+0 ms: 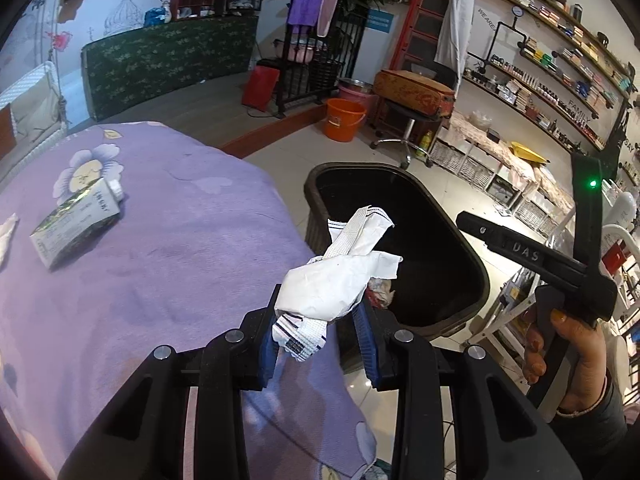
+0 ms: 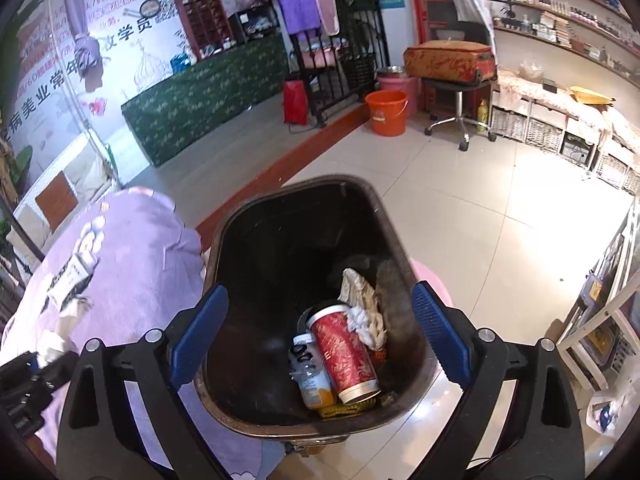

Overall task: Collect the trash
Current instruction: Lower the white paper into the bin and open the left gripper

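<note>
My left gripper (image 1: 320,334) is shut on a crumpled white wrapper (image 1: 340,276) and holds it at the edge of the purple table, just left of the dark trash bin (image 1: 468,256). A silver-green carton (image 1: 76,216) lies on the purple cloth (image 1: 160,260) at the left. My right gripper (image 2: 320,332) is open and empty, held above the trash bin (image 2: 228,240). Inside the bin lie a red paper cup (image 2: 346,354), a small plastic bottle (image 2: 310,372) and crumpled paper (image 2: 362,300). The right gripper also shows in the left wrist view (image 1: 468,222), beyond the bin.
The purple cloth (image 2: 132,264) covers the table beside the bin. An orange bucket (image 1: 344,118) and a stool with a suitcase (image 1: 416,92) stand on the tiled floor behind. Low shelves with baskets (image 2: 560,136) line the right wall.
</note>
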Tool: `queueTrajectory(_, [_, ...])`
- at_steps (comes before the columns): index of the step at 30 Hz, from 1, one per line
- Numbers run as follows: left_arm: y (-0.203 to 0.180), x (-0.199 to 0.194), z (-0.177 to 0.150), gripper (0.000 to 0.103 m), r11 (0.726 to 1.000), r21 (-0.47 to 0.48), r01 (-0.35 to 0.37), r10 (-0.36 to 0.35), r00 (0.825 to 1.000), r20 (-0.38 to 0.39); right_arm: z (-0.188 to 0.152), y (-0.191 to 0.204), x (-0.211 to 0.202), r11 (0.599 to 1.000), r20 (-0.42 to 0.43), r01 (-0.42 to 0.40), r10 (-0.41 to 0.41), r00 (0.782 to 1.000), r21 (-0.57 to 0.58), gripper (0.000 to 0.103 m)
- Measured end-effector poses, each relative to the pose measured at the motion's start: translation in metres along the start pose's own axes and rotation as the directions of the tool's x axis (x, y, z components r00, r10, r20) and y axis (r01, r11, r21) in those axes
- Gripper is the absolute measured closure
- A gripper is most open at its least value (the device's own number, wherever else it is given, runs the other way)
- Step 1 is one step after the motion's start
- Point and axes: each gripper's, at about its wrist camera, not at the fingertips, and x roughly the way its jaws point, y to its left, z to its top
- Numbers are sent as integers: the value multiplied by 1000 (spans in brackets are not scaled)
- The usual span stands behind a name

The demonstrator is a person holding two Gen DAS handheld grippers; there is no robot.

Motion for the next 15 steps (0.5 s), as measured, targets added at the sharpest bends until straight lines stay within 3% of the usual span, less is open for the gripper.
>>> queueTrajectory(7, [-21, 25, 13, 70, 996, -2, 91, -91, 995, -37, 4, -18, -18, 999, 46, 49, -50, 998, 23, 9])
queueTrajectory(15, [-59, 53, 33, 70, 993, 74, 95, -91, 994, -66, 4, -49, -18, 992, 33, 94, -97, 995, 90, 9])
